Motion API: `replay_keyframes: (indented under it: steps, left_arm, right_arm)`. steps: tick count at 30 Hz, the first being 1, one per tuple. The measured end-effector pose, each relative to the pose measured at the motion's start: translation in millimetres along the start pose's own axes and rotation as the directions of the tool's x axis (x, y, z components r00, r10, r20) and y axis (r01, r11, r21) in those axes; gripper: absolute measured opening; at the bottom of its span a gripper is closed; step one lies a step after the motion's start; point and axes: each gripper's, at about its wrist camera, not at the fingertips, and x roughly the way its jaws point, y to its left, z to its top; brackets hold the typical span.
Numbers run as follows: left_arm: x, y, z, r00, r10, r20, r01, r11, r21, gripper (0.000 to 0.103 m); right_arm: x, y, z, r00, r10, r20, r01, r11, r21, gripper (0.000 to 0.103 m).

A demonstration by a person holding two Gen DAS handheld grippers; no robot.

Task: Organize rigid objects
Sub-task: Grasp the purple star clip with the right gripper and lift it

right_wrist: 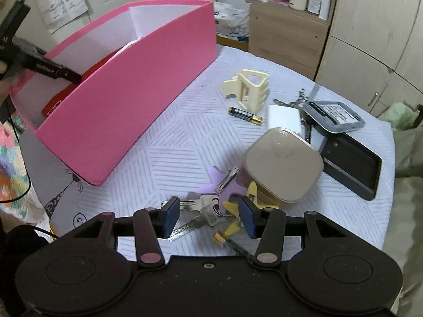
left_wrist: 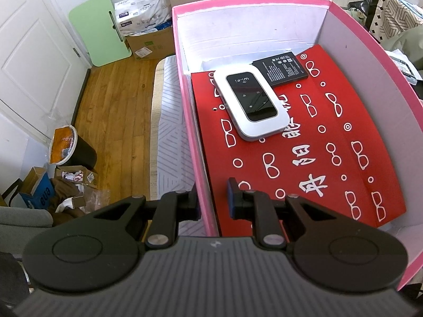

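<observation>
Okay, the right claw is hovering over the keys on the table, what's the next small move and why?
Probably lower the right claw a little further and close on the keys. Its jaws stand apart on either side of the key bunch, not yet pressing it, and the pink box they likely belong in sits close by to the left.

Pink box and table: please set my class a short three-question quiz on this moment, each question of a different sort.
1. True or false: the white Wi-Fi router lies inside the pink box.
2. Multiple choice: what lies between the open fingers of the right hand-held gripper? A) bunch of keys B) cream hair claw C) white charger
3. Fill in: the left hand-held gripper is closed on the box's ____.

Key
1. True; it rests on a red card, beside a black battery.
2. A; the bunch of keys.
3. Wall, the pink side.
</observation>
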Motion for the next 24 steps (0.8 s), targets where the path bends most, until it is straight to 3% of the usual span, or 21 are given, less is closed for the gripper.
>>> replay_keyframes:
  steps: [8,11,14,17,22,24]
  left_arm:
    - [-1,1,-1,1.000,-0.005,0.002,0.005,1.000,-0.006,0.016]
    - [-1,1,-1,1.000,-0.001,0.005,0.001,1.000,-0.001,0.016]
    - [-1,1,-1,1.000,-0.001,0.005,0.001,1.000,-0.003,0.016]
    - [-2,1,-1,1.000,-0.003,0.007,0.003,1.000,-0.005,0.016]
    - [-2,2,-1,1.000,-0.004,0.008,0.005,1.000,-0.007,0.016]
    - [-2,2,-1,1.000,-0.003,0.008,0.003,1.000,-0.006,0.016]
  right_arm:
    - [21,13,8,0.998,-0.060,-0.016,0.059,0.996,-0.070,0.056]
    - [26,8,10,0.999,-0.052,-0.010,0.052,0.998,-0.046,0.060]
    - [29,-4,13,1.000,-0.017,0.005,0.016,0.999,0.037,0.056]
    - [31,-5,15,0.999,-0.030,0.026,0.029,0.997,0.067,0.055]
    - [37,8,19,0.997,-0.060,0.044,0.060,0.998,0.013,0.063]
    - [39,5,21,0.998,-0.044,0.047,0.042,0.998,0.045,0.064]
